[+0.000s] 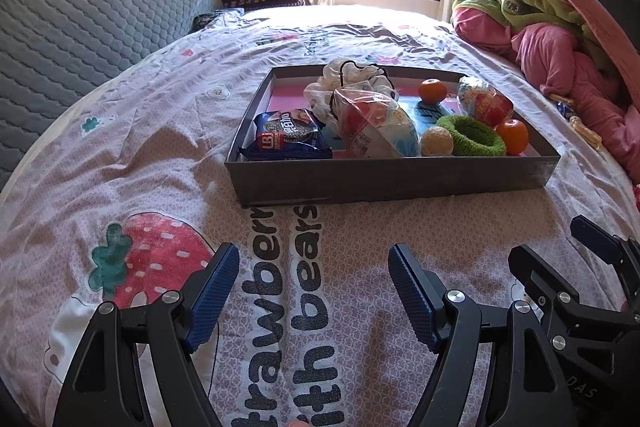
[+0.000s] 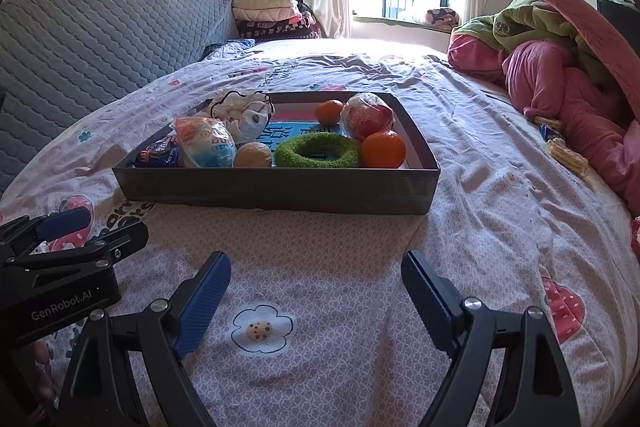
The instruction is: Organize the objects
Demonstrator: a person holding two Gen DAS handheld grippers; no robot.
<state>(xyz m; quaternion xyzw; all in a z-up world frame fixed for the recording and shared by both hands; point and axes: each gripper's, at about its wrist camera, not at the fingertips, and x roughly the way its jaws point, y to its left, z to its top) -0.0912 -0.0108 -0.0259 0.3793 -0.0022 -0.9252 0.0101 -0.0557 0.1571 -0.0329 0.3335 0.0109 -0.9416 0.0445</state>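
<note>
Things to tidy sat in the dark box (image 2: 276, 193) on the bed (image 2: 480, 227): two oranges (image 2: 383, 149), a fuzzy green ring (image 2: 316, 149), crinkly snack bags (image 1: 286, 141). The left gripper (image 1: 314, 291) and right gripper (image 2: 316, 301) hung wide apart near the box, holding nothing. A good reach would go slowly over the stiff wall and squeeze the soft bags gently.

The bedsheet (image 2: 340, 259) is showing pale pink with strawberry and flower prints. The tray (image 2: 276, 191) is looking dark grey; inside, the ring (image 2: 316, 149) is glowing green, two tangerines (image 2: 383, 149) orange, the snack packet (image 1: 286, 139) blue.
</note>
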